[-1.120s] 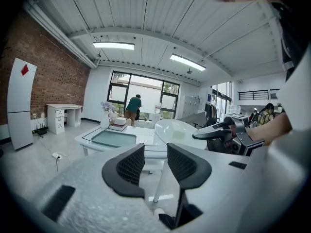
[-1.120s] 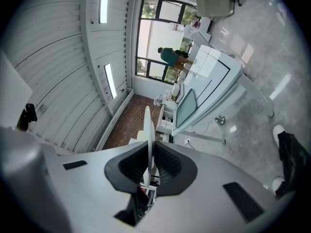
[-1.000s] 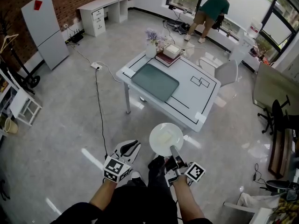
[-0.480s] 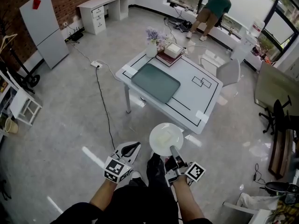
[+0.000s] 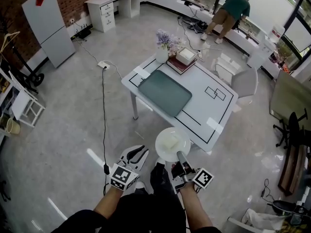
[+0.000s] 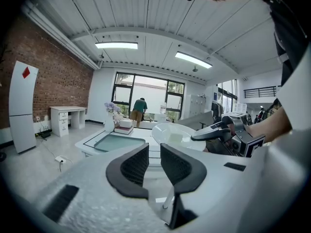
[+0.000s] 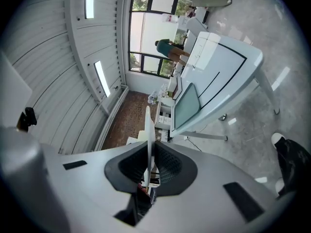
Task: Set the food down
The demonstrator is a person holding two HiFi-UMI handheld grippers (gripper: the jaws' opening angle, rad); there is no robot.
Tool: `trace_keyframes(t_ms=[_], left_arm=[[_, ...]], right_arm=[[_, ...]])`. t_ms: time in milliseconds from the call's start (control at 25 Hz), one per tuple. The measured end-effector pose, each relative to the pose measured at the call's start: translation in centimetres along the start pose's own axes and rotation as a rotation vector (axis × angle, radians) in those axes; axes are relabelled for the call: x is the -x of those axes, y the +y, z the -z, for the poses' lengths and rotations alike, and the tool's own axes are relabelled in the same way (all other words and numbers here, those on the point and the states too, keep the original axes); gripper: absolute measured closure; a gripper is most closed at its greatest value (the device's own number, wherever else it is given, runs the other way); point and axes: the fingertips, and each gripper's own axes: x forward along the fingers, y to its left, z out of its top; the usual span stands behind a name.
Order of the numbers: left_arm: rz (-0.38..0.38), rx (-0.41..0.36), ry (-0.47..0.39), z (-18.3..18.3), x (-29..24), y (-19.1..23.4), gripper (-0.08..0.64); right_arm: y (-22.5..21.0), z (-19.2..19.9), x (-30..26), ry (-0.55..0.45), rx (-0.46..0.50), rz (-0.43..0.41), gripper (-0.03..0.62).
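Observation:
A white plate (image 5: 164,152) carries a pale block of food (image 5: 171,141) and hangs level over the floor, short of the white table (image 5: 216,107). My right gripper (image 5: 179,155) is shut on the plate's near rim. In the right gripper view the plate (image 7: 147,125) shows edge-on between the pads. My left gripper (image 5: 137,154) hovers left of the plate with its jaws opening and nothing between them. In the left gripper view, the jaws of the left gripper (image 6: 154,153) stand a little apart, and the plate (image 6: 165,131) sits to their right.
A green mat (image 5: 165,92) lies on the table, with a flower vase (image 5: 163,50) and books with a box (image 5: 182,59) at its far end. A chair (image 5: 246,82) stands beyond. A cable (image 5: 103,123) crosses the floor. A person (image 5: 232,11) bends by the windows.
The table has drawn a little nearer and shifted right in the head view. The plate stays in my right gripper. My left gripper stays beside it.

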Motion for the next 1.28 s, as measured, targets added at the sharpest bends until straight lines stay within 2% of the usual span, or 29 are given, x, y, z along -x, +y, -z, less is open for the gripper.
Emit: trace_keyframes(t_ms=[120, 440, 640, 880, 1080, 1280], left_arm=[[-0.002, -0.005, 0.018, -0.5, -2.0, 1.0, 0.494], [-0.097, 0.035, 0.016, -2.4, -7.5, 4.2, 0.496], [-0.125, 0.044, 0.012, -3.5, -10.7, 5.6, 0.554], [-0.160, 0.040, 0.005, -3.9, -14.4, 6.6, 0.554], [-0.165, 0.042, 0.012, -4.0, -16.1, 7.0, 0.552], [-0.158, 0.054, 0.029, -4.0, -16.9, 7.5, 0.541]], right_arm=[[0.1, -1.7, -2.3, 0.025, 0.011, -0.008, 0.565], [0.0, -6.7, -7.4, 0.110, 0.047, -0.034, 0.565], [-0.5, -9.3, -9.9, 0.149, 0.039, -0.039, 0.565], [-2.5, -11.9, -11.4, 0.189, 0.033, -0.033, 0.565], [-4.1, -13.6, -12.1, 0.196, 0.004, 0.001, 0.565], [-4.2, -14.2, -13.2, 0.197, -0.024, -0.008, 0.565]])
